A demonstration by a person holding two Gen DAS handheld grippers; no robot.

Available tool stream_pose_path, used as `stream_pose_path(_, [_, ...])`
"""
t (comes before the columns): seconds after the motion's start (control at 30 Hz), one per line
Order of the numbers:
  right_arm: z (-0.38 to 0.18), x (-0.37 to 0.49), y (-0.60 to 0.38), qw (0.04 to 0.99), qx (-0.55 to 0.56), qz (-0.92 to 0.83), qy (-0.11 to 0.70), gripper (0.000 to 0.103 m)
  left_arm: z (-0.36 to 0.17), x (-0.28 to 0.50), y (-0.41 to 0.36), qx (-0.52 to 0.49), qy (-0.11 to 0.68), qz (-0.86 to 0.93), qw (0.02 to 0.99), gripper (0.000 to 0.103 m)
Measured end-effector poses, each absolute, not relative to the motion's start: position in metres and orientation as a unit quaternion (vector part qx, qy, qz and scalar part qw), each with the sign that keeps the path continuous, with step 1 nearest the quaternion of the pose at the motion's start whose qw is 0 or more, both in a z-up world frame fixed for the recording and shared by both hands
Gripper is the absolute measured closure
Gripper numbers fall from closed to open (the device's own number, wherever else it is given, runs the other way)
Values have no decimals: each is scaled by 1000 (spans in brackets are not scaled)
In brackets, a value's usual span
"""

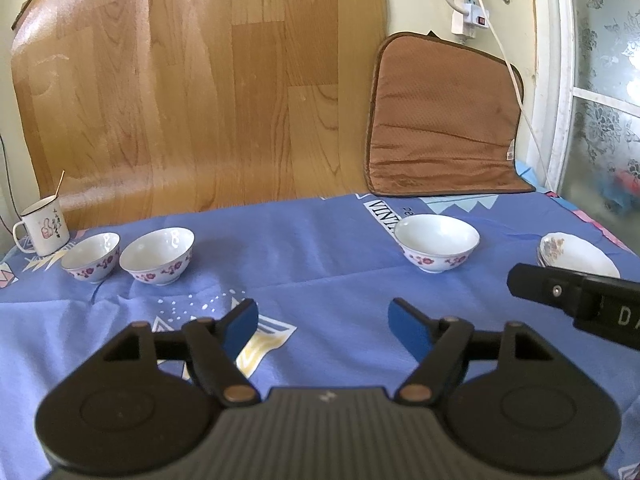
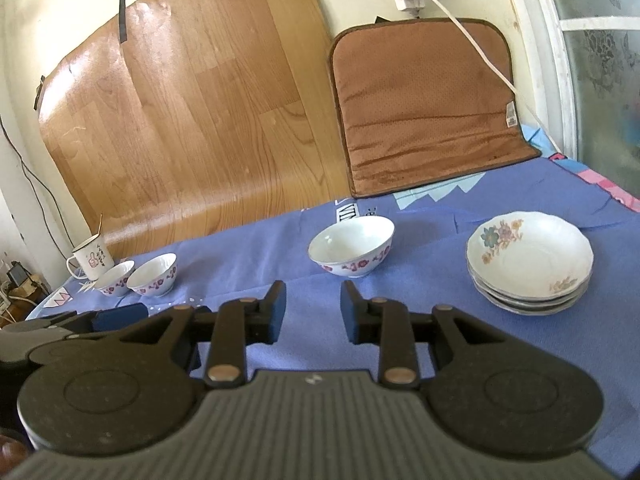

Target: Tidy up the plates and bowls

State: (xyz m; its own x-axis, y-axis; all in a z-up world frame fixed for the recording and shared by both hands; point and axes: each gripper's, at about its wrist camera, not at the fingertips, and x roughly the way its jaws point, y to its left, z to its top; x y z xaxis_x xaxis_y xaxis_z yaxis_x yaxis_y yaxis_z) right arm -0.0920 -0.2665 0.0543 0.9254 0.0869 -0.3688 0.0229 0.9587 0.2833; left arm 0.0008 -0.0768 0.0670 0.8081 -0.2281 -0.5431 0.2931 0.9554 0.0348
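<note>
Three white bowls with purple flowers stand on the blue cloth: a small bowl point(image 1: 92, 257) and a middle bowl point(image 1: 158, 255) side by side at the left, and a larger bowl point(image 1: 437, 242) alone at the centre right. A stack of flowered plates point(image 2: 529, 262) sits at the right. My left gripper point(image 1: 323, 322) hovers open over bare cloth, well short of the bowls, nothing between its blue pads. My right gripper point(image 2: 313, 306) stands open with a narrower gap, empty, just short of the larger bowl point(image 2: 352, 249), the plates to its right.
An enamel mug point(image 1: 42, 226) with a stick in it stands at the far left behind the small bowl. A brown cushion point(image 1: 444, 120) and a wood-grain sheet point(image 1: 192, 88) lean on the back wall. A white cable point(image 2: 472, 40) hangs from a power strip. The window frame point(image 1: 560, 80) bounds the right.
</note>
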Motion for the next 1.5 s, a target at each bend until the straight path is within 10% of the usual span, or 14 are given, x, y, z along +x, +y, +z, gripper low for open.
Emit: stream_pose_path(1.5, [60, -28, -193, 955, 80, 110, 263, 69, 42, 44, 61, -40, 275, 7, 961, 25])
